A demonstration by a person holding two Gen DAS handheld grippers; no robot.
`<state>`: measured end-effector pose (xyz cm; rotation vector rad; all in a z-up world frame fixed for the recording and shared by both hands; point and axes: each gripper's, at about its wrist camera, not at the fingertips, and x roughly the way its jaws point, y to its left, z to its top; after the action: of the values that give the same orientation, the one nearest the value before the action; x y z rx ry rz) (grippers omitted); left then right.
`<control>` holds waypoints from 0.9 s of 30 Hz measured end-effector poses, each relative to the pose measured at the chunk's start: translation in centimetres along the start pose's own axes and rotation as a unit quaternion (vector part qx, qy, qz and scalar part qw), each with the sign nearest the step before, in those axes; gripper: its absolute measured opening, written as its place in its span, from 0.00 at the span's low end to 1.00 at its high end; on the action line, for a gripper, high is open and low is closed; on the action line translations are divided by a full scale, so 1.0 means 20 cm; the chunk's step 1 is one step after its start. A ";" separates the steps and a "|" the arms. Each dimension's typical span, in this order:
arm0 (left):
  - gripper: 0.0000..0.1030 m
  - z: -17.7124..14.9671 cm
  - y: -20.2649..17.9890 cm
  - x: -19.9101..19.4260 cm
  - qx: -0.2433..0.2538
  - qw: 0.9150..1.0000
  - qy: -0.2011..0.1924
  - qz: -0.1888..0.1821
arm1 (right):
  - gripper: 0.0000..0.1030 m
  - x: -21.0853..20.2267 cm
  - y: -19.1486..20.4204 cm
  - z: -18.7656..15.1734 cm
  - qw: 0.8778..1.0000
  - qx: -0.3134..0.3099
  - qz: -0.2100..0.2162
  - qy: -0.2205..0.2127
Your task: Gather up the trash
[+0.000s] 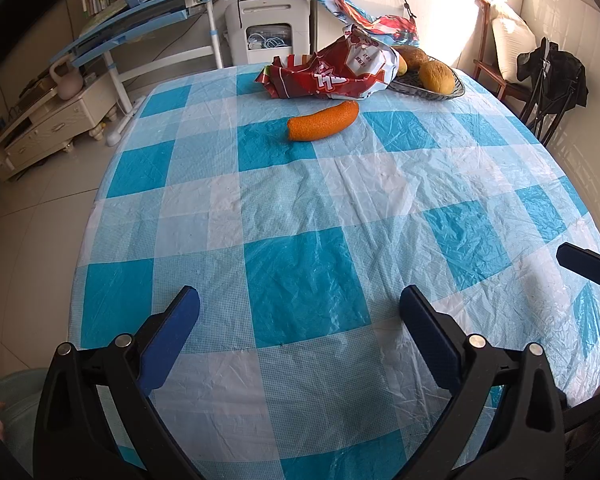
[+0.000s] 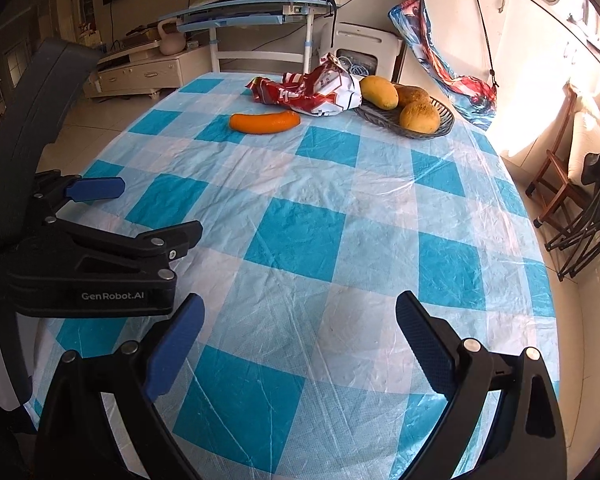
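A crumpled red-and-white snack bag (image 1: 332, 72) (image 2: 316, 92) lies at the far end of the table, touching a dark woven basket (image 1: 456, 90) (image 2: 444, 126). Just in front of the bag rests a curved orange piece (image 1: 324, 120) (image 2: 264, 122), like a peel or sponge. My left gripper (image 1: 300, 306) (image 2: 152, 210) hovers open over the near left of the table with nothing between its fingers. My right gripper (image 2: 300, 310) is open and empty over the near edge, to the right of the left one. One of its fingers (image 1: 586, 266) shows in the left wrist view.
The table wears a blue-and-white checked plastic cloth (image 1: 300, 208) (image 2: 320, 220). The basket holds three yellow-brown fruits (image 2: 380, 92). A pale teal container (image 1: 12, 396) sits low at the left beside the table. A folded black chair (image 2: 588, 220) stands to the right, a desk (image 2: 260, 12) behind.
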<state>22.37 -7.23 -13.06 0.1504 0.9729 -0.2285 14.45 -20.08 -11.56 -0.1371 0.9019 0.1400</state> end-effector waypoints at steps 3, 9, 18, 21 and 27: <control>0.94 0.00 0.00 0.00 0.000 1.000 0.000 0.000 | 0.90 0.03 0.00 -0.01 1.000 -0.004 -0.003 0.009; 0.94 0.00 0.00 0.00 0.000 1.000 0.000 0.000 | 0.92 0.06 -0.01 0.00 1.000 0.004 0.013 0.021; 0.94 0.00 0.00 0.00 -0.001 1.000 0.001 0.002 | 0.93 0.07 -0.04 0.00 0.999 0.014 0.025 0.027; 0.94 0.00 0.00 0.00 -0.001 1.000 0.001 0.002 | 0.93 0.07 -0.04 0.00 0.999 0.014 0.025 0.027; 0.94 0.00 0.00 0.00 -0.001 1.000 0.001 0.002 | 0.93 0.07 -0.04 0.00 0.999 0.014 0.022 0.026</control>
<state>22.42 -7.30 -13.07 0.1494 0.9740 -0.2240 15.48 -20.75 -12.69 -0.0962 0.9586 0.1653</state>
